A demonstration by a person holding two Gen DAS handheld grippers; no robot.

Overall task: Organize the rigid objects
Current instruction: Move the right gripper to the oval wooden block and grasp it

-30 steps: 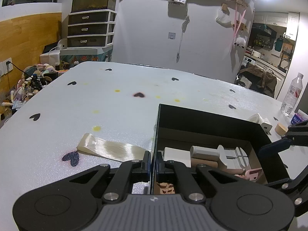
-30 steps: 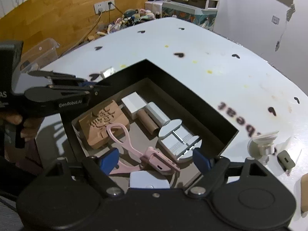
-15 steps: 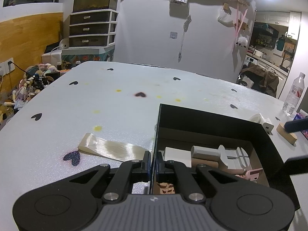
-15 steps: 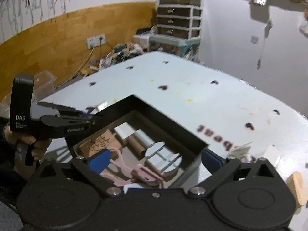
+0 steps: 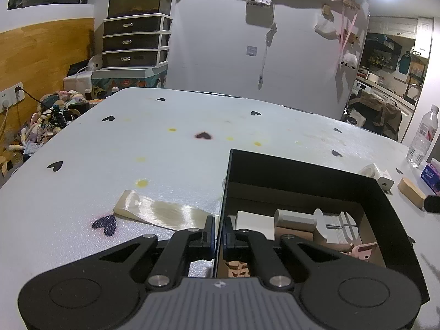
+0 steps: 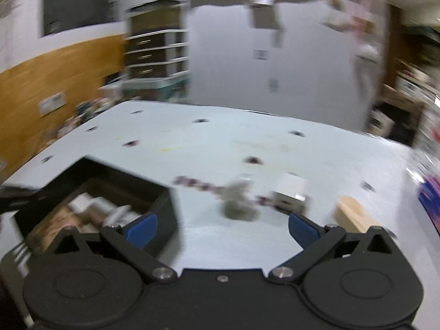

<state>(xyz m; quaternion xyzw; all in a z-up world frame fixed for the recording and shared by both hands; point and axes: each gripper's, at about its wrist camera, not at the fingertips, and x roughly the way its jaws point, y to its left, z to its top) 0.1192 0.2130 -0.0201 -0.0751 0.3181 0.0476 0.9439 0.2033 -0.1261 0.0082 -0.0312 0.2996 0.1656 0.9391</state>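
Observation:
A black open box (image 5: 299,169) sits on the white table and holds several small items, among them a white block (image 5: 254,220) and a pink tool (image 5: 361,249). My left gripper (image 5: 218,229) is shut on the box's near left wall. My right gripper (image 6: 221,225) is open and empty, to the right of the box (image 6: 165,206) in its blurred view. Ahead of it lie a grey blurred object (image 6: 238,202), a white block (image 6: 288,192) and a wooden block (image 6: 354,214). The wooden block (image 5: 411,191) and a white charger (image 5: 381,174) also show in the left wrist view.
A shiny cream strip (image 5: 159,210) lies on the table left of the box. A water bottle (image 5: 422,136) and a blue packet (image 5: 430,174) stand at the table's right edge. Drawers (image 5: 134,41) and floor clutter are beyond the far left edge.
My right gripper has swung out of the box and to the right, now facing the loose objects on the table. My left gripper has kept its hold on the box wall.

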